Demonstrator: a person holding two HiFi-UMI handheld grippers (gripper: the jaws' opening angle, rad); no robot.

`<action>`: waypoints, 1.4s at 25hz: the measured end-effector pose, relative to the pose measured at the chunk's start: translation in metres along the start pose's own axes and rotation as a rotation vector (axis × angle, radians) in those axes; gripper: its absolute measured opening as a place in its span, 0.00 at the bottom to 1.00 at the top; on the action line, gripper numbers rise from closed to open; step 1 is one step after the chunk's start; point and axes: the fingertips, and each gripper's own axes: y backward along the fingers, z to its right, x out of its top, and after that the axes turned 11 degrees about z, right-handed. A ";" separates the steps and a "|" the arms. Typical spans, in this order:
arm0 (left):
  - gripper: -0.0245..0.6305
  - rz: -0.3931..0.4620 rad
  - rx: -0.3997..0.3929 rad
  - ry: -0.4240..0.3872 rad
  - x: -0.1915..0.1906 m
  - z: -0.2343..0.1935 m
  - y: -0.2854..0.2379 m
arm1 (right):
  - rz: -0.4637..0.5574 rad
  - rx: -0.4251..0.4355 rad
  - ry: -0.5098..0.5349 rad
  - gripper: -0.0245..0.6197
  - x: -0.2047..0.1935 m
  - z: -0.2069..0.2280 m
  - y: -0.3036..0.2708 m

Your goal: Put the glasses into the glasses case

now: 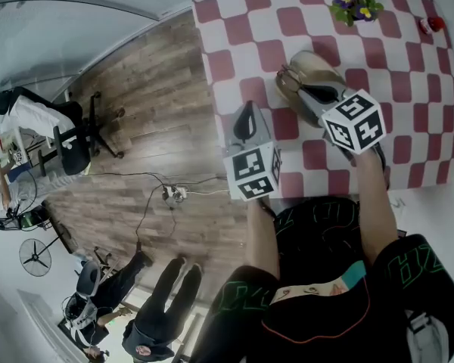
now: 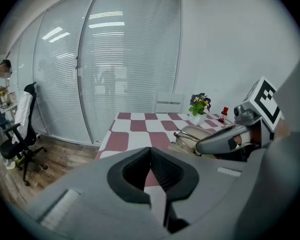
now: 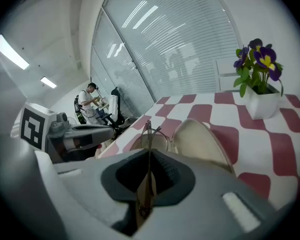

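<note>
Checked red-and-white tabletop, seen steeply from above. Right hand-held gripper clamped on the glasses: jaws pinched together on a thin arm of the frame, which runs down through the gap between the pads; the lens end sticks out ahead of the jaws. Glasses sit over the open glasses case, tan inside, lid tipped back toward the right gripper view's right. Cannot tell whether the frame touches the case lining. From the head view the right hand-held gripper reaches over the case, glasses at the case's left edge. Left hand-held gripper has its jaws together with nothing between them; it hangs near the tabletop's near-left edge, just beside the right one and apart from the case. In the head view the left hand-held gripper points up the tabletop. Flower pot, white with purple and yellow blooms, stands past the case on the far side; a small red bottle stands near the far right corner. Wood floor left of the tabletop, black office chair on it.
</note>
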 end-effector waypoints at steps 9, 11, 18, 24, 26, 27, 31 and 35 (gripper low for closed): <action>0.05 -0.010 -0.022 -0.005 -0.003 0.003 -0.009 | -0.143 0.021 -0.026 0.07 -0.019 -0.001 -0.001; 0.05 -0.010 -0.025 -0.004 -0.003 0.003 -0.008 | -0.151 0.022 -0.023 0.07 -0.023 -0.004 -0.003; 0.05 -0.006 -0.014 0.014 -0.005 -0.001 0.000 | -0.151 0.027 0.017 0.07 -0.026 -0.011 -0.009; 0.05 0.012 0.005 0.025 -0.006 0.002 0.008 | -0.123 -0.024 0.069 0.18 -0.026 -0.005 -0.007; 0.05 0.022 0.008 0.027 -0.006 0.004 0.014 | -0.088 -0.041 0.076 0.18 -0.022 -0.005 -0.003; 0.05 0.026 0.010 0.028 -0.006 0.005 0.019 | -0.064 -0.049 0.077 0.18 -0.018 -0.006 0.001; 0.05 0.048 0.016 0.030 -0.004 0.017 0.033 | 0.012 -0.065 0.100 0.18 -0.008 -0.008 0.019; 0.05 0.079 0.018 0.030 0.000 0.034 0.042 | 0.103 -0.062 0.122 0.14 0.003 -0.008 0.043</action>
